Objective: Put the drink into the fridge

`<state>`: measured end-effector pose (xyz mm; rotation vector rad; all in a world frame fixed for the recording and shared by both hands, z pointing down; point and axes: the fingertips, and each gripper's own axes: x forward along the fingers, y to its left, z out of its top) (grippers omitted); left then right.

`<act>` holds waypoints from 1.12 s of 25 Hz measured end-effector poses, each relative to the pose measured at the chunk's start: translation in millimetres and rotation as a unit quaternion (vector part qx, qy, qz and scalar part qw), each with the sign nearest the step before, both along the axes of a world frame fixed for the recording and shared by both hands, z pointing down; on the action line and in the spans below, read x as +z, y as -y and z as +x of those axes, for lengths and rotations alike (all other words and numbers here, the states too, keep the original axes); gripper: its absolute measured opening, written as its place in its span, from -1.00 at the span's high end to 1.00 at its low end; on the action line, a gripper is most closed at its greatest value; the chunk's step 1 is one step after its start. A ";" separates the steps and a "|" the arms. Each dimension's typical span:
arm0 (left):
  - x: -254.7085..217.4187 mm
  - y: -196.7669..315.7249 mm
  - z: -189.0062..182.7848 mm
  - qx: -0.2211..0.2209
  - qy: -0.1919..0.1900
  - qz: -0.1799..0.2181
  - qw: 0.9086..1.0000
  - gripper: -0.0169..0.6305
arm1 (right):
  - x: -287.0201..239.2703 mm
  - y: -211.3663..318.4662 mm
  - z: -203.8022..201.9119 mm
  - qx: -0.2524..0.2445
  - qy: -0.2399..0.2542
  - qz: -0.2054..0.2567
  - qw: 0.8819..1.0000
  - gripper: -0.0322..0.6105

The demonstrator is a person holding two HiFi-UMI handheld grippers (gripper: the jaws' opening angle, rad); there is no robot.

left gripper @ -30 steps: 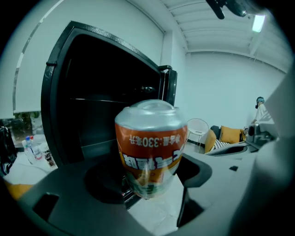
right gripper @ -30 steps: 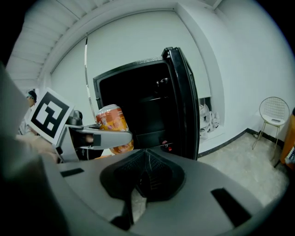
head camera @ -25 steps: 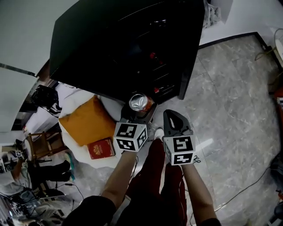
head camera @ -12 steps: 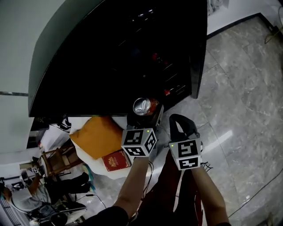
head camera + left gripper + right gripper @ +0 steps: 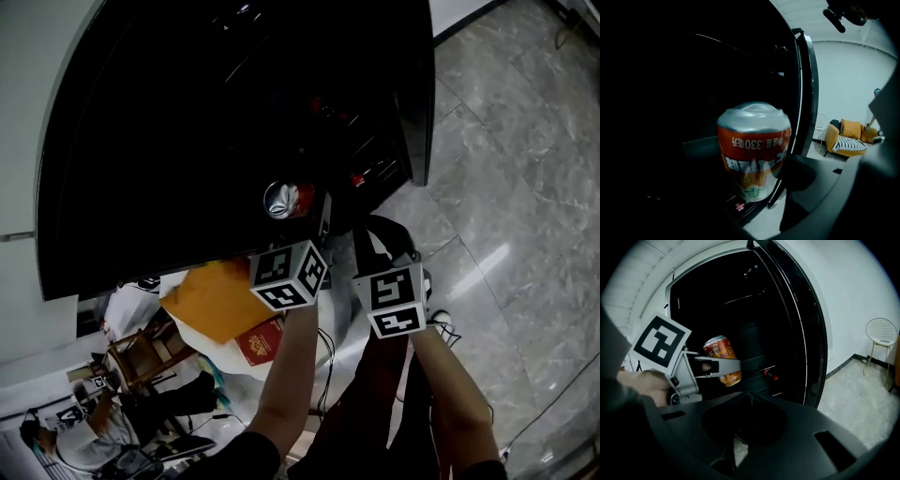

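One orange can (image 5: 279, 199) rides upright, lid up, in the left gripper (image 5: 300, 211) at the mouth of the black fridge (image 5: 169, 122), just short of the dark shelves and not yet resting on any of them. The jaws stand wide, one on each side of the can's wall, pressed against it and carrying its whole weight; they touch nothing else. Beside it, a little farther out from the fridge, the right gripper (image 5: 373, 230) hangs idle, its jaws drawn together with nothing between them. The door (image 5: 813, 343) appears to stand swung open on the fridge's right side, and a red-capped bottle (image 5: 771, 376) lies low inside, below the can's level. Placing the can well looks a matter of patience. It should likely go straight in, kept level, high enough to clear the shelf lip and aimed at a bare stretch away from that bottle. The base ought to settle flat before the grip eases, since a thin-walled can released at a tilt could tip and roll. Once it stands alone, the jaws should part fully and back straight out so neither pad drags it. The idle gripper is best kept clear of the opening and the door edge.
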<state>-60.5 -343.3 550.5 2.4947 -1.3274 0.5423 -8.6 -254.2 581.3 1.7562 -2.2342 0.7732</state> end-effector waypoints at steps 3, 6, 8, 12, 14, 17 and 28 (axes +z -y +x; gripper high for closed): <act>1.9 15.2 2.4 -0.003 -0.001 0.008 1.000 -0.09 | 2.8 8.8 -3.6 0.000 -0.002 0.002 1.000 0.84; 6.8 28.0 3.2 -0.006 -0.002 0.009 1.000 -0.09 | 5.6 15.9 -7.6 0.000 -0.004 0.003 1.000 0.84; 9.9 36.1 2.5 -0.011 -0.005 0.007 1.000 -0.09 | 7.3 20.5 -10.3 -0.003 -0.006 0.002 1.000 0.84; 15.4 51.0 2.0 -0.018 -0.004 0.004 1.000 -0.09 | 11.0 27.5 -14.7 -0.004 -0.009 -0.003 1.000 0.84; 17.6 59.2 0.8 -0.020 0.000 0.003 1.000 -0.09 | 12.0 31.0 -17.1 -0.006 -0.010 -0.004 1.000 0.84; 22.9 72.3 -2.7 -0.022 0.009 0.000 1.000 -0.09 | 14.7 36.8 -20.2 -0.007 -0.012 -0.007 1.000 0.84; 28.2 97.6 -7.4 -0.029 0.010 -0.001 1.000 -0.09 | 20.9 47.4 -22.1 -0.004 -0.018 -0.013 1.000 0.84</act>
